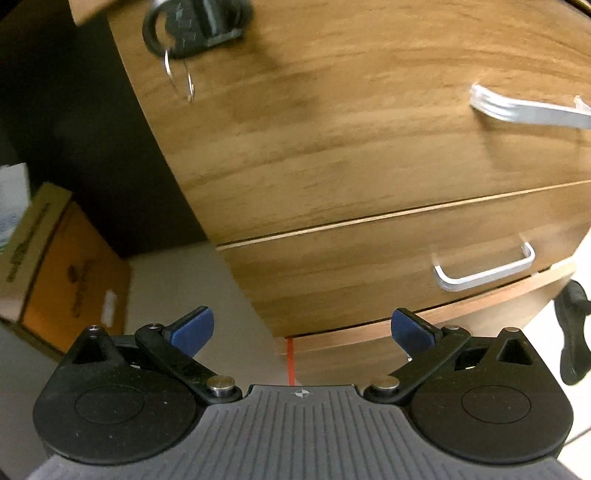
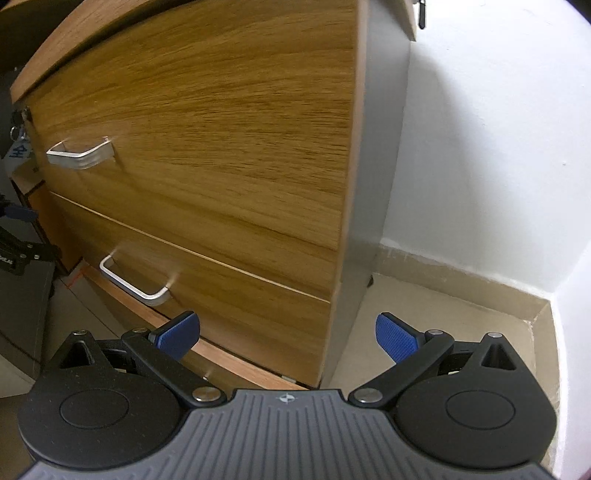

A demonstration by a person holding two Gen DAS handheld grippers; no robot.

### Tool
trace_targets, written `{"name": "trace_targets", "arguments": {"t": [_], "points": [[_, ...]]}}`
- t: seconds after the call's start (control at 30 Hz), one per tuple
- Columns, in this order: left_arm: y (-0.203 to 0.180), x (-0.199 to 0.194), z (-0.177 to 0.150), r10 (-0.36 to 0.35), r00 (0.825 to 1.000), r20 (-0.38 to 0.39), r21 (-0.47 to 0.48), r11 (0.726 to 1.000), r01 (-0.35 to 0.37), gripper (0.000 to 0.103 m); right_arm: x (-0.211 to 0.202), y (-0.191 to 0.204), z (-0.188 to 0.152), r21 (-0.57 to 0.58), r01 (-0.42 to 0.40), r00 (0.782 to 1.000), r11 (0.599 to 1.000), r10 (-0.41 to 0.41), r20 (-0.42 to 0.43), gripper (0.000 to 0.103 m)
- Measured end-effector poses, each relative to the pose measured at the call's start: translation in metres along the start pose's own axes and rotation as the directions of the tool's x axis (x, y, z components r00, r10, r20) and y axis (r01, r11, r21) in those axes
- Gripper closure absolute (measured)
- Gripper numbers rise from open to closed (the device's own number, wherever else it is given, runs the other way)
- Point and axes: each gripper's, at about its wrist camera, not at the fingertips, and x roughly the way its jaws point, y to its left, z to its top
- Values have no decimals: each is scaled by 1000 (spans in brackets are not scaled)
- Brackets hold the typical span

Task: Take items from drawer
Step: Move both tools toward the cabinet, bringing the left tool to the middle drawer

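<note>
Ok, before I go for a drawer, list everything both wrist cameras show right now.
Drawer cabinet: one, wood grain, ahead of both grippers; drawers look shut.
Upper handle: one, silver, on the upper drawer front.
Lower handle: one, silver, on the lower drawer front.
Key: one, black head with metal rings, in the lock at the cabinet's upper left corner.
Cardboard boxes: at least two, brown, left of the cabinet.
Wall: white, right of the cabinet.
Floor: beige, below.
Left gripper: one, black with blue pads, open, empty.
Right gripper: one, black with blue pads, open, empty.
</note>
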Motion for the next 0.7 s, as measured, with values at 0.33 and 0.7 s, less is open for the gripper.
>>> {"name": "trace_targets", "arguments": {"t": [0.33, 0.7], "points": [[23, 26, 2, -86, 996, 4, 101, 991, 85, 0, 22, 15, 0, -64, -37, 999, 997, 34, -40, 1], [17, 25, 3, -223, 975, 21, 126, 968, 218, 0, 16, 21, -2, -57, -72, 997, 996, 70, -40, 0]]}}
